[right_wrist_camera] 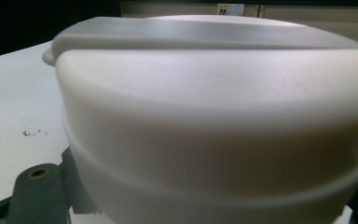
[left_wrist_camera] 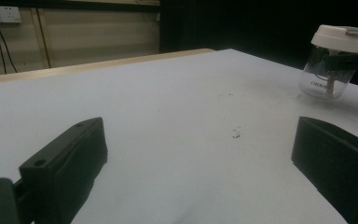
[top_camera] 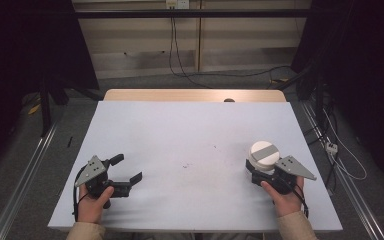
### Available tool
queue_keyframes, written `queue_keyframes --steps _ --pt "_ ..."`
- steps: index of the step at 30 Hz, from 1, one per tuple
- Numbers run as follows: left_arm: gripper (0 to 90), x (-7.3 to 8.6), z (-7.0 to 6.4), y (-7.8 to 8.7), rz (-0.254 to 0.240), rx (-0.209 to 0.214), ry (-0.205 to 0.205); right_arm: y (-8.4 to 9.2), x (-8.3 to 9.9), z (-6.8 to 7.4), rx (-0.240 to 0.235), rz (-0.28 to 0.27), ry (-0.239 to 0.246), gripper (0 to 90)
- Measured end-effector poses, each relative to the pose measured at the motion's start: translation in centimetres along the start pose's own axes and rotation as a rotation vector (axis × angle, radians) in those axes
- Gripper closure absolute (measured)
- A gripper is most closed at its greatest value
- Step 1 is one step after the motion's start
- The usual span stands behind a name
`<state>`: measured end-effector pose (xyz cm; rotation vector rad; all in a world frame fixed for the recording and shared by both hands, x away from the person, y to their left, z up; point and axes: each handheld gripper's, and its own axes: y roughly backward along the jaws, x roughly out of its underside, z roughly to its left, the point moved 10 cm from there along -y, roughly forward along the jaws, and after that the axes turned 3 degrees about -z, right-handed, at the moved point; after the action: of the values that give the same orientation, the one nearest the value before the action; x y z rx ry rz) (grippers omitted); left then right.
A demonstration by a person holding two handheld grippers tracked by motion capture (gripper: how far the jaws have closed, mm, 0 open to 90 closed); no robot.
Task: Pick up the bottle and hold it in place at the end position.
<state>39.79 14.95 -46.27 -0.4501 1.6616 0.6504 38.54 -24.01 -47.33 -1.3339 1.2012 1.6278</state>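
My right hand-held gripper [top_camera: 260,176] is clamped around a clear jar with a white lid [top_camera: 264,155], near the right front of the tabletop [top_camera: 190,135]. I judge the grip sits just under the lid, so I'd keep the jar upright and squeeze steadily. My left hand-held gripper [top_camera: 127,171] rests with jaws spread, holding nothing. Beyond, small dark specks [top_camera: 186,164] mark the middle of the tabletop.

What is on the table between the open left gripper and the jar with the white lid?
Nothing stands there. In the high view, bare table separates the left gripper from the jar, with only small dark specks on the surface.
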Motion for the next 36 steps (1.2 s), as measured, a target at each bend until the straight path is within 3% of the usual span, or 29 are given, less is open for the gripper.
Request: queue_keyframes --steps 36 --pt "3.3 0.0 0.0 -0.1 0.003 0.001 -0.013 -3.8 -1.6 2.6 -0.092 0.017 0.023 18.4"
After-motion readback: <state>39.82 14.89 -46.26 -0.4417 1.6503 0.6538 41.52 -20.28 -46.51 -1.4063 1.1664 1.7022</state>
